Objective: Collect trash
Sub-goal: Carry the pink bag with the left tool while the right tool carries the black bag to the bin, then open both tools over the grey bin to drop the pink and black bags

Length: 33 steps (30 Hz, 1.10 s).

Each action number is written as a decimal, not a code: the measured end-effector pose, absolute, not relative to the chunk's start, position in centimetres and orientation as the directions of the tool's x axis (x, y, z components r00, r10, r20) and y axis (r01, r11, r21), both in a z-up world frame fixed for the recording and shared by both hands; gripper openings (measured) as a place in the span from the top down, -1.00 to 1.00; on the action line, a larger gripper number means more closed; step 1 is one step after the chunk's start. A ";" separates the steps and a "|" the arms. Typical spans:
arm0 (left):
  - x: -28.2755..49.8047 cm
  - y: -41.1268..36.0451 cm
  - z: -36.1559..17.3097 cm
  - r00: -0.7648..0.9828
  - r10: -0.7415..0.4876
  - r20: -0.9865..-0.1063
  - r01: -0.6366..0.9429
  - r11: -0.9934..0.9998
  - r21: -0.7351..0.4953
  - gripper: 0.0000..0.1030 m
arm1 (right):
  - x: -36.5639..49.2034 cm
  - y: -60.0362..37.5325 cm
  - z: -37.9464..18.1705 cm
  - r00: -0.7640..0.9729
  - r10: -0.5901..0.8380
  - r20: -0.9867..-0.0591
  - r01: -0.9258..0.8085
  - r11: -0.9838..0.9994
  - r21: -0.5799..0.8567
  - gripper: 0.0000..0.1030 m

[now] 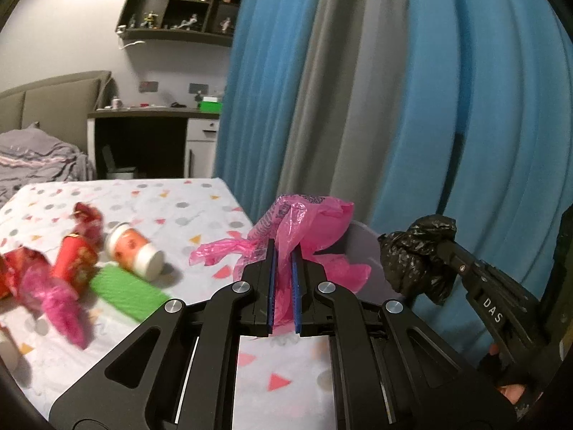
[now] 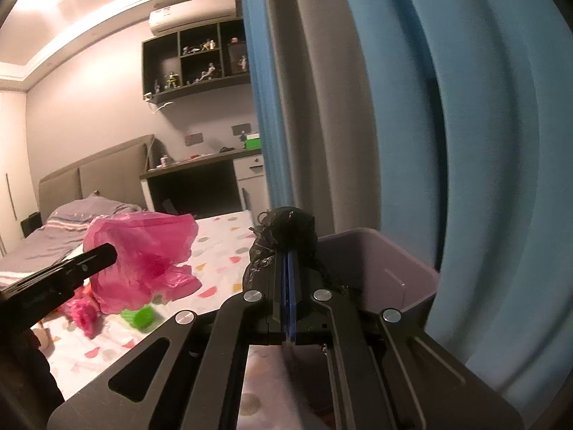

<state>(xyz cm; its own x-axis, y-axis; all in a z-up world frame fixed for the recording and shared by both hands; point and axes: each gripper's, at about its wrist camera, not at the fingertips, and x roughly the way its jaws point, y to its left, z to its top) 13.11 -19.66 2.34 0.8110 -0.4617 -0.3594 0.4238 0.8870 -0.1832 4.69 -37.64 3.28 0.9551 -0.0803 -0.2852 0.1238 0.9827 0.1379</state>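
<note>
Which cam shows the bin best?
Right wrist: the grey bin shows its open top, inner walls and rim, just beyond the black bag. Left wrist shows only a pale sliver of it between the pink bag and the black bag.

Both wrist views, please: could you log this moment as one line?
left gripper: shut on pink bag | right gripper: shut on black bag | bin: beside table, bags not yet in
</note>
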 end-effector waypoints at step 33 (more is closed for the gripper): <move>21.3 -29.0 -1.6 0.725 -0.536 -0.433 0.498 0.842 -0.209 0.87 | 11.5 -42.7 0.9 0.914 -0.181 -0.363 0.244 0.960 0.136 0.97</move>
